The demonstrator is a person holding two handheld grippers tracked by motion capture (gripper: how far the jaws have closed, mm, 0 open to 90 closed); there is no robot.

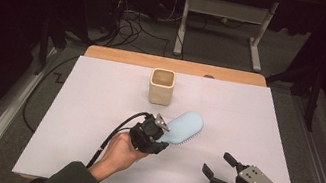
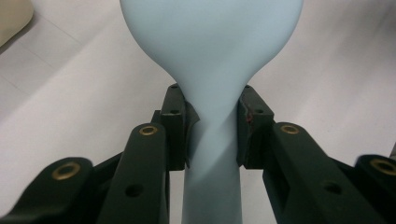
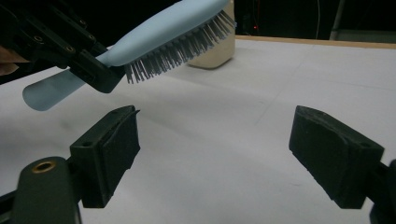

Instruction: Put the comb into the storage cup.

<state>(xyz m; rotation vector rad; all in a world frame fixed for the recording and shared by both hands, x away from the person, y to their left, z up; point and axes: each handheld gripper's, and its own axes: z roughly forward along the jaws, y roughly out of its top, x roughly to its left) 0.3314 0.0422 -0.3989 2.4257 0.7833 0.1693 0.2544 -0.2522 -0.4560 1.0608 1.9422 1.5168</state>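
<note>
A pale blue hairbrush [image 1: 185, 127] hangs above the white table top, bristles down, head pointing toward a cream square cup [image 1: 161, 86]. My left gripper [image 1: 158, 139] is shut on its handle; the pads clamp the narrow neck of the hairbrush [image 2: 212, 121] from both sides. From the right gripper view the hairbrush [image 3: 173, 35] is lifted clear of the table, grey bristles showing, with the cup [image 3: 215, 56] behind it. My right gripper [image 1: 219, 166] stands near the front right edge, open wide with nothing between its pads [image 3: 109, 149].
A white sheet [image 1: 96, 110] covers the wooden table [image 1: 175, 65]. Beyond the far edge are a white desk frame [image 1: 225, 16] and loose cables on the floor [image 1: 132, 25]. A corner of the cup [image 2: 11, 18] shows at the top left of the left gripper view.
</note>
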